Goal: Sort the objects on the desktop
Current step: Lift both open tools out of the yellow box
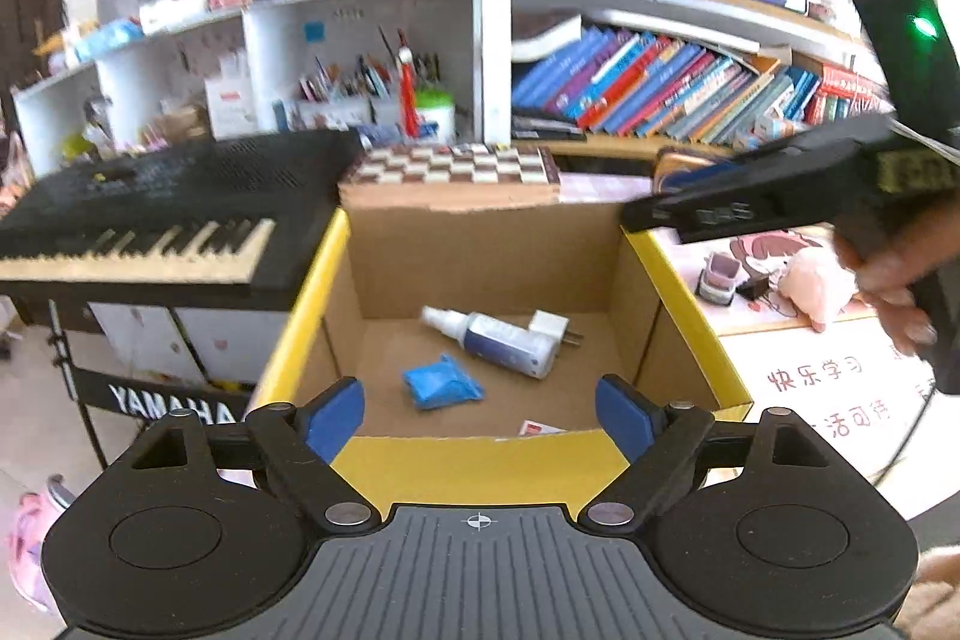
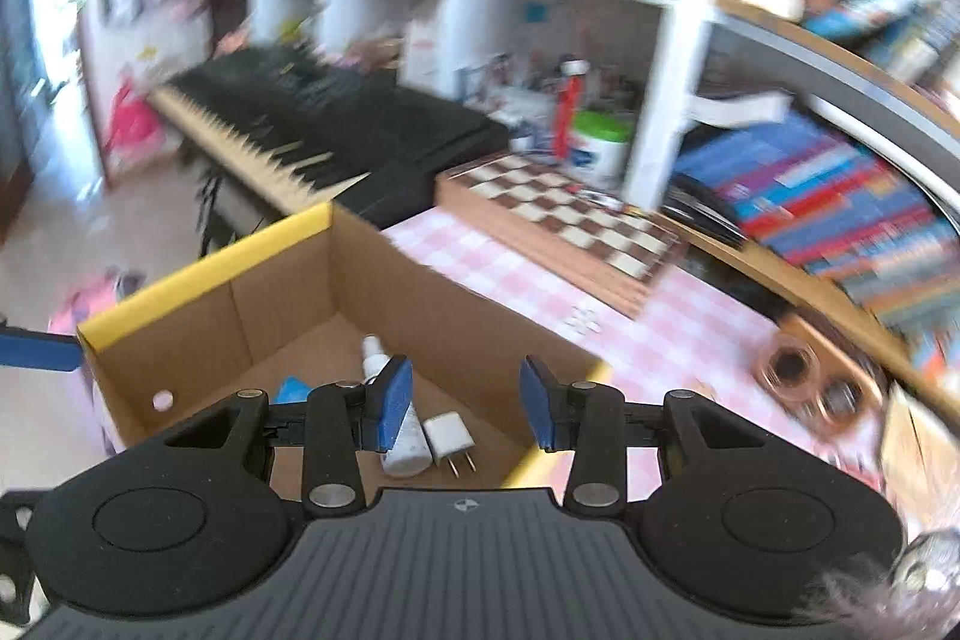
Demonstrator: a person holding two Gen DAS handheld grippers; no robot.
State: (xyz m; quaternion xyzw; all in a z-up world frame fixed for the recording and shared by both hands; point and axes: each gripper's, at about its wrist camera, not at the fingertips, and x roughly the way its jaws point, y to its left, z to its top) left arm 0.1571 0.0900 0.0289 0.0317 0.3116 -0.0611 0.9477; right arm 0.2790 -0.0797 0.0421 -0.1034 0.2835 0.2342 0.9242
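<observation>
Your left gripper (image 1: 480, 409) has its fingers spread wide over the cardboard box (image 1: 480, 466), holding nothing. Inside, the spray bottle (image 1: 498, 337) lies centre, blue packet (image 1: 441, 382) at 7 o'clock, white plug (image 1: 552, 327) at 2. Your right gripper (image 2: 467, 403) fingers stand apart, empty

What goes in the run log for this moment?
left claw: open, empty | right claw: open, empty | cardboard box: spray bottle, plug adapter, blue packet inside
</observation>
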